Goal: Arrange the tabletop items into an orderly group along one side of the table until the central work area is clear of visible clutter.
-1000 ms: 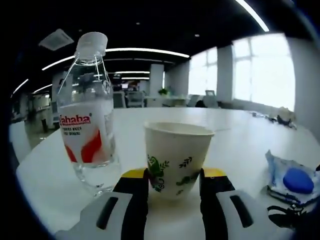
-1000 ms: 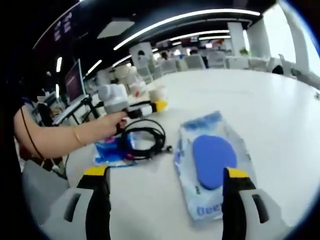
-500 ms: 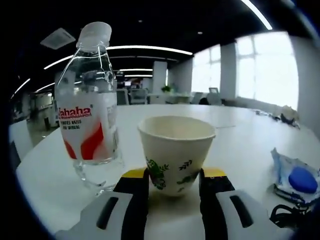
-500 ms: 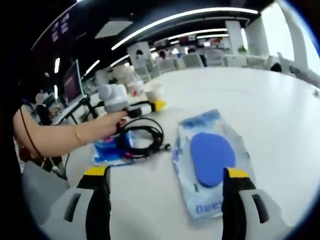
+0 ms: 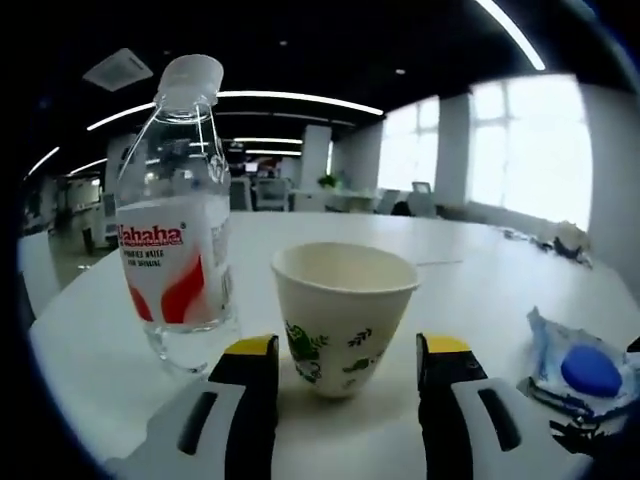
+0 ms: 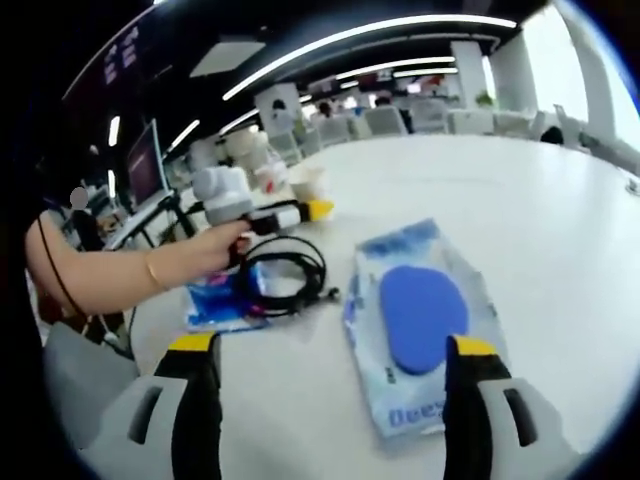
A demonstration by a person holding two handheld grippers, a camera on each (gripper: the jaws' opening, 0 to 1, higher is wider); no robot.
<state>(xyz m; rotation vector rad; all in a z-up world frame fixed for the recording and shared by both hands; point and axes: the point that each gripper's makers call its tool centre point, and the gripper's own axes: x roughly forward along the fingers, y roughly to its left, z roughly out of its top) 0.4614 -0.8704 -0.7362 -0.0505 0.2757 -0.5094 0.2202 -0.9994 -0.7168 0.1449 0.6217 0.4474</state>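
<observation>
1. Standing spread, the left gripper (image 5: 346,365) has its jaws apart either side of the paper cup (image 5: 343,315), with a gap on both sides and nothing held.
2. Just beside the cup, upright, is the water bottle (image 5: 178,235).
3. Over in the right gripper view, the right gripper (image 6: 331,365) hangs wide open, empty, the wet-wipe pack (image 6: 424,320) dead ahead between its jaws, long axis running away from it.
4. Further off, coiled black cable (image 6: 285,275); this gripper looks nearer the pack.
</observation>
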